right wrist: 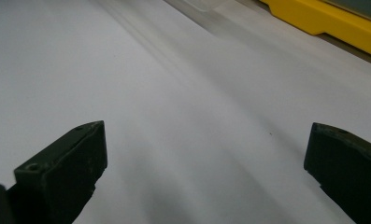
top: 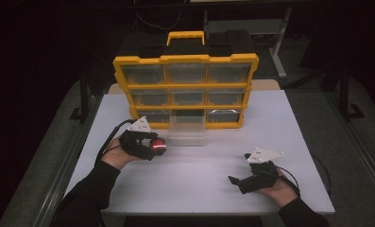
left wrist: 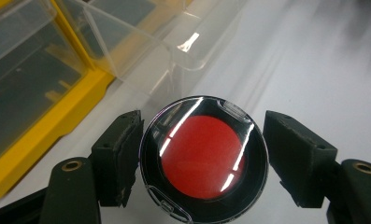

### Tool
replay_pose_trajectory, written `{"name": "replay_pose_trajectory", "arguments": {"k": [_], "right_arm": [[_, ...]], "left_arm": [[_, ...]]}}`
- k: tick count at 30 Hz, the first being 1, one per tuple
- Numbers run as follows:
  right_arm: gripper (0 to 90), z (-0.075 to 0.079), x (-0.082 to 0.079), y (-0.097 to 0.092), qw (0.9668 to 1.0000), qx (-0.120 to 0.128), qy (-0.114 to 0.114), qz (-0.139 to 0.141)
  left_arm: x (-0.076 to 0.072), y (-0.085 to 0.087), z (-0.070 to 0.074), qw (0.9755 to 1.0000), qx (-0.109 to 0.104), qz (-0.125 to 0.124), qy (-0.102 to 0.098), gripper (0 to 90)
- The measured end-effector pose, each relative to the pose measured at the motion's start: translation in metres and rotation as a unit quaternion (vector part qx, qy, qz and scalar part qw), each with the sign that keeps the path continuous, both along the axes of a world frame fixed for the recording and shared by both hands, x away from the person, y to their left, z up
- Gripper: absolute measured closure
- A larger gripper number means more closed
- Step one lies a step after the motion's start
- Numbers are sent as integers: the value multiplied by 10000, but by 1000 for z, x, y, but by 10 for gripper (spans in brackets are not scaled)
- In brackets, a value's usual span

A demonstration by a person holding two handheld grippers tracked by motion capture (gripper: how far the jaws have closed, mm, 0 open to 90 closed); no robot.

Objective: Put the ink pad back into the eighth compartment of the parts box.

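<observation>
One white table [top: 190, 184] stands in a dark room. On it stands one upright yellow organizer [top: 185, 90] with nine clear drawers; the bottom middle drawer [top: 187, 126] is pulled out. Two grippers: the right gripper [top: 237, 181] rests with jaws spread wide over bare table, and the left gripper [top: 157, 147] pinches one round red-centered disc [left wrist: 204, 159] just beside that drawer.

Red disc [left wrist: 203, 156], yellow organizer [top: 185, 90]
</observation>
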State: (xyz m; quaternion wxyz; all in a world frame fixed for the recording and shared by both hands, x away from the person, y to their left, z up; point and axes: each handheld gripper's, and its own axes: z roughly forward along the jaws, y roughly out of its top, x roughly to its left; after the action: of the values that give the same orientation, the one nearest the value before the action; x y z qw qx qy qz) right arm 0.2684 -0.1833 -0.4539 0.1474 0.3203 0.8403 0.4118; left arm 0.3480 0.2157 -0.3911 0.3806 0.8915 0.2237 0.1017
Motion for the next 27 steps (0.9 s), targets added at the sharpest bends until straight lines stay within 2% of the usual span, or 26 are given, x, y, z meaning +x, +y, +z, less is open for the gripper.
{"name": "replay_pose_trajectory", "arguments": {"k": [27], "right_arm": [[0, 0, 1, 0, 10000, 8, 30, -40]], "left_arm": [[15, -5, 27, 10000, -66, -1, -47, 297]]}}
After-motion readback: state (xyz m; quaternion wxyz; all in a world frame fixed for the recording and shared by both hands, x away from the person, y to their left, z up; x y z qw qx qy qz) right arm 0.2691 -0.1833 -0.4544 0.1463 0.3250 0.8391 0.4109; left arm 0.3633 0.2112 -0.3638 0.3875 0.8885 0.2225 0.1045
